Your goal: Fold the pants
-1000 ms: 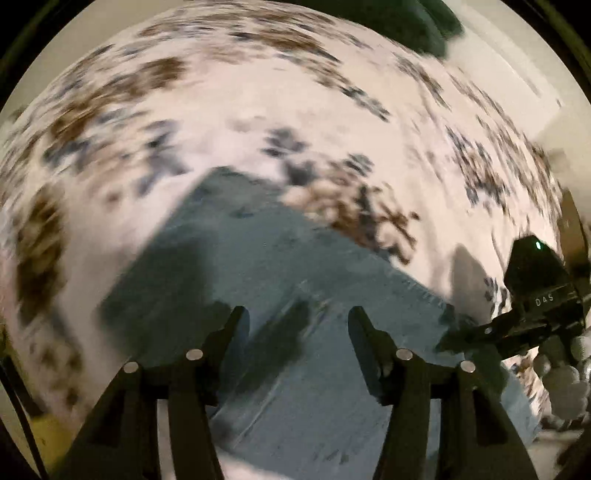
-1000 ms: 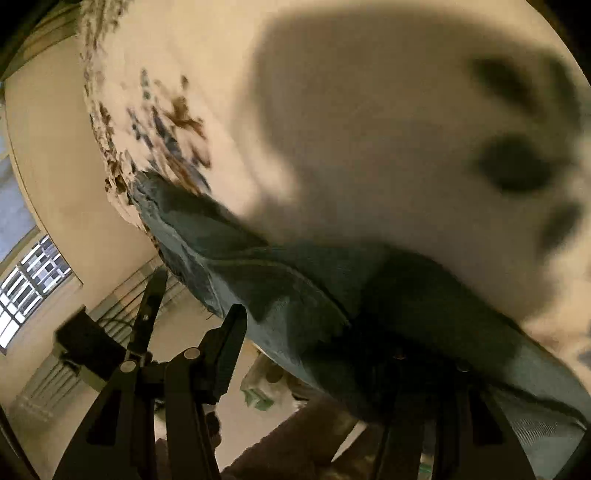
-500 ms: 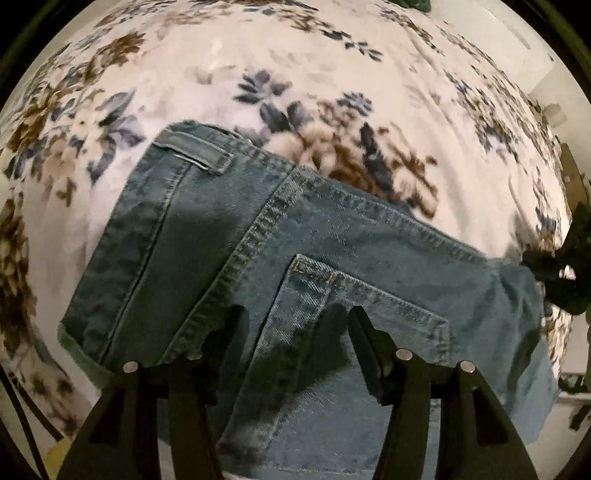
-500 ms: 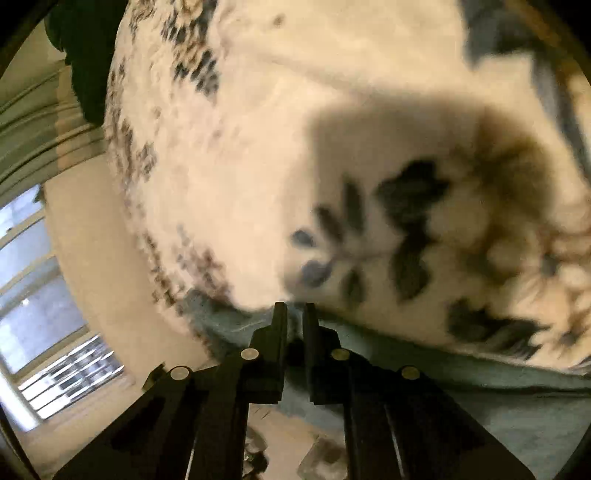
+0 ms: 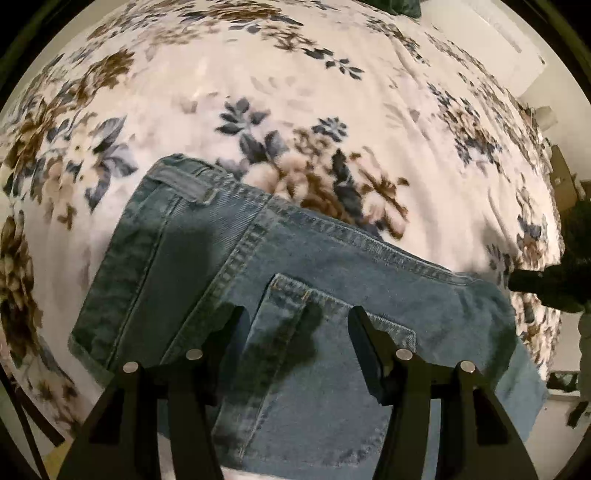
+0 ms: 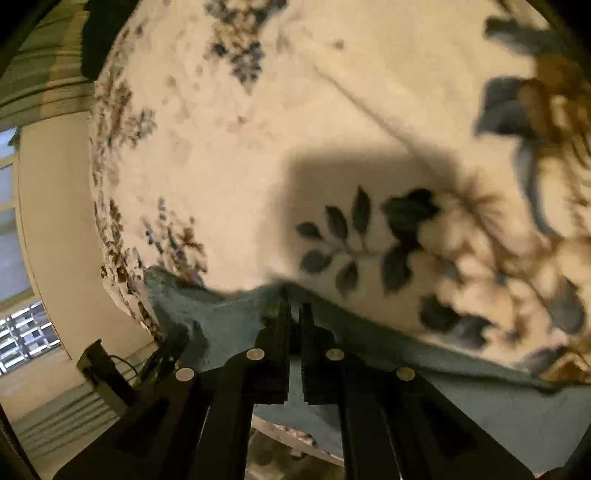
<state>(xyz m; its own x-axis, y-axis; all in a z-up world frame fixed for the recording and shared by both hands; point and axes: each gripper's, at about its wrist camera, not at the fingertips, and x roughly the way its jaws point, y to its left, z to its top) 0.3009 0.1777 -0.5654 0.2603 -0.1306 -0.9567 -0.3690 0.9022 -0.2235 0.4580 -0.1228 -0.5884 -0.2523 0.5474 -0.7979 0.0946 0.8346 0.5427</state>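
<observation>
A: Pants (image 5: 303, 295), blue denim, are laid on a flowered bedspread (image 5: 295, 92). The waistband (image 5: 184, 184) and a belt loop are seen at the upper left of the left wrist view, a back pocket (image 5: 325, 350) lower down in the middle.

B: Left gripper (image 5: 295, 325)?

A: Jaws are held apart, about half wide, pointed steeply down over the back pocket. Nothing is gripped between them; their shadow is cast on the denim. Contact with the cloth cannot be told.

B: Right gripper (image 6: 293, 306)?

A: Jaws have just been closing and are now nearly together. In the right wrist view an edge of the pants (image 6: 229, 325) is pinched between the tips, and the cloth is drawn up to a small peak at that spot. The rest of the denim is seen running right along the bottom of the view, under the bedspread (image 6: 258, 166) pattern.

B: Is the right gripper seen from the left side?

A: A dark shape (image 5: 546, 284) is seen at the right edge of the left wrist view, by the far end of the pants. It is too blurred to be made out in detail.

B: Surroundings?

A: A cream wall (image 6: 48, 240) and a window (image 6: 26, 339) are seen at the left of the right wrist view. A dark green item (image 5: 402, 5) is partly seen at the far end of the bed.
</observation>
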